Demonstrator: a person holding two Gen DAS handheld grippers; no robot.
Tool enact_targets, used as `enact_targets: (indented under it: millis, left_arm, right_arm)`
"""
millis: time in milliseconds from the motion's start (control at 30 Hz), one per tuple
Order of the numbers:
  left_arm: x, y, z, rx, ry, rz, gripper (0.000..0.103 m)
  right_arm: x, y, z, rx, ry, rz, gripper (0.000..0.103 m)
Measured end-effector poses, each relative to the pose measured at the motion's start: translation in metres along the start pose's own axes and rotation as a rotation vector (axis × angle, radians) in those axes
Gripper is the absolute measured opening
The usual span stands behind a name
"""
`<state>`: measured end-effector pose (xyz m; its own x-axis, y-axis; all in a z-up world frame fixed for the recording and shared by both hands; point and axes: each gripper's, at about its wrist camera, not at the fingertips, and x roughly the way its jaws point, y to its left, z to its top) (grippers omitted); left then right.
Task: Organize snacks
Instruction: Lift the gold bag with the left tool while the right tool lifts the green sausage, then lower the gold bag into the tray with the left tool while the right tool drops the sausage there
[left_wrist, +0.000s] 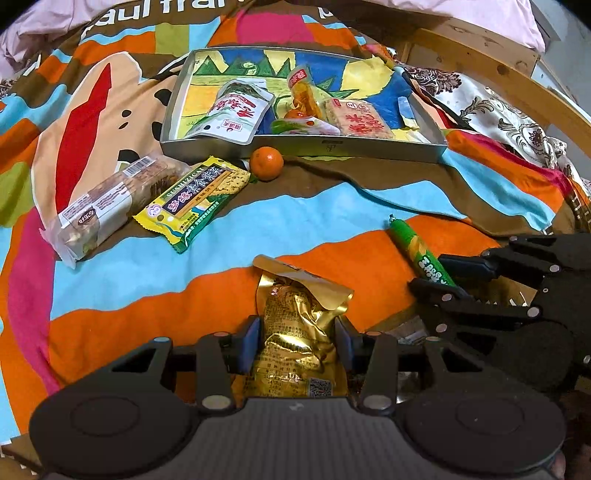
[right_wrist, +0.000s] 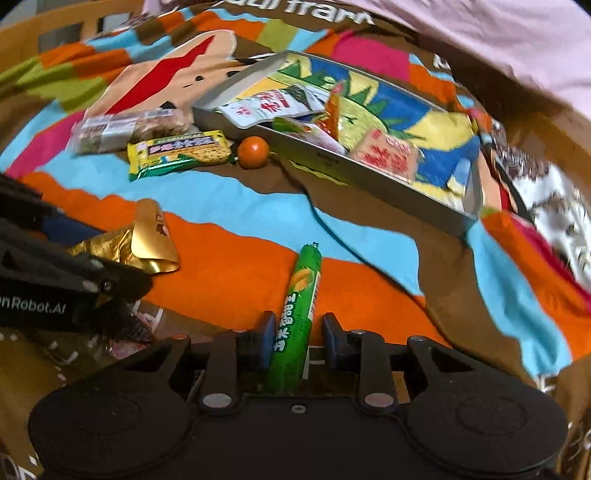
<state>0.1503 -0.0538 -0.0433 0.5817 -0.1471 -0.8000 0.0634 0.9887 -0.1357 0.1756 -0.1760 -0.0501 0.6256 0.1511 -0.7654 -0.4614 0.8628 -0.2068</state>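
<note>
My left gripper (left_wrist: 298, 334) is shut on a gold foil snack pouch (left_wrist: 299, 332), which lies on the bedspread; the pouch also shows in the right wrist view (right_wrist: 147, 240). My right gripper (right_wrist: 300, 338) straddles a green corn sausage stick (right_wrist: 299, 314) with its fingers a little apart from it; the stick also shows in the left wrist view (left_wrist: 421, 251). A metal tray (left_wrist: 314, 146) with a painted liner holds several snack packets (left_wrist: 232, 110); it also appears in the right wrist view (right_wrist: 369, 181).
A clear-wrapped nut bar (left_wrist: 110, 199), a yellow-green cracker pack (left_wrist: 192, 199) and a small orange (left_wrist: 266, 163) lie in front of the tray. A wooden bed frame (left_wrist: 498, 66) and a patterned cloth (left_wrist: 509, 118) are at the right.
</note>
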Motion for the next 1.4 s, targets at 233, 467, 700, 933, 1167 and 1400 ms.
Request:
enact_targets:
  millis: [233,467,700,933,1167,1400]
  left_arm:
    - [0.001,0.000,0.001,0.008,-0.009,0.006,0.047]
    - [-0.008,0.001,0.005,-0.005,-0.080,0.001,0.047]
    - [-0.025,-0.003,0.013,-0.001,-0.201,-0.001,0.047]
    - [-0.037,0.000,0.038,-0.061,-0.281,-0.027,0.047]
    - [-0.029,-0.005,0.098,-0.043,-0.362,-0.022,0.047]
    - [0.012,-0.017,0.180,-0.042,-0.435,-0.051,0.047]
  right_arm:
    - [-0.002,0.019,-0.003,-0.152,-0.032,-0.045,0.020]
    - [-0.010,0.025,-0.001,-0.339,-0.136,-0.201,0.019]
    - [-0.025,0.015,0.011,-0.349,-0.255,-0.271,0.020]
    - [-0.031,-0.011,0.037,-0.288,-0.365,-0.301,0.020]
    - [-0.009,-0.068,0.078,-0.131,-0.483,-0.299,0.020]
    - [0.037,-0.121,0.111,0.045,-0.514,-0.257,0.020]
